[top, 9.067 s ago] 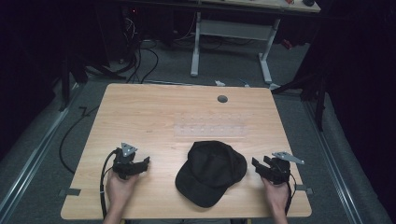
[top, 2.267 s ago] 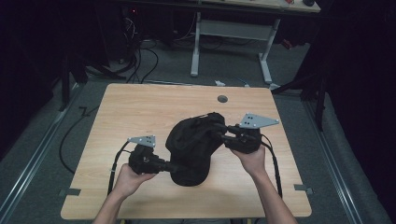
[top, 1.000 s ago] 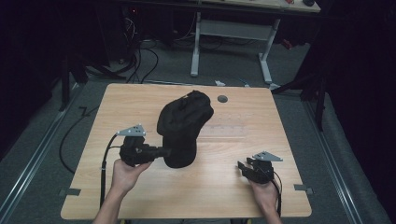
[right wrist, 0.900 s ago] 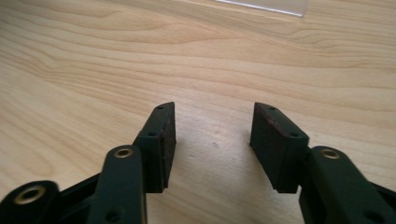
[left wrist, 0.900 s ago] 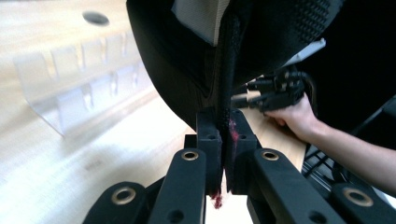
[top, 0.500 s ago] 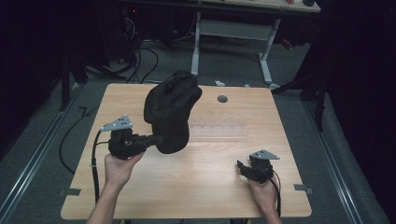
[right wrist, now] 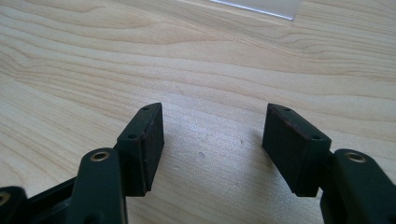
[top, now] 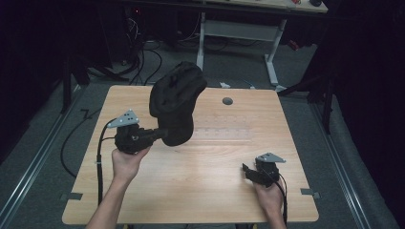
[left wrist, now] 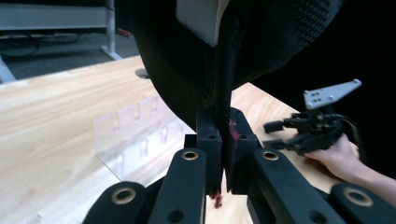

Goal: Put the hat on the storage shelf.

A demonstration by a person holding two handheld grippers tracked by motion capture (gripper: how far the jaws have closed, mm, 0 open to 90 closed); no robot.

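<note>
A black cap (top: pixel 176 102) hangs in the air over the left middle of the wooden table (top: pixel 200 191). My left gripper (top: pixel 162 135) is shut on the cap's lower edge. In the left gripper view the fabric (left wrist: pixel 261 42) is pinched between the two pads, with my left gripper (left wrist: pixel 223 135) pointing level. My right gripper (top: pixel 246 170) rests low at the table's front right, open. Its jaws have just been opening, and only bare wood lies between them in the right gripper view (right wrist: pixel 212 140). From the left gripper view my right gripper (left wrist: pixel 280 135) shows farther off in a hand.
A clear plastic rack (top: pixel 219 133) lies flat at the table's middle, below and to the right of the cap; it shows again as the rack (left wrist: pixel 135 135) beneath the cap. A round grey grommet (top: pixel 227 101) sits near the far edge. Cables trail off the table's left side.
The left hand has carried the cap up and toward the far left of the table. The right hand has stayed at the front right.
</note>
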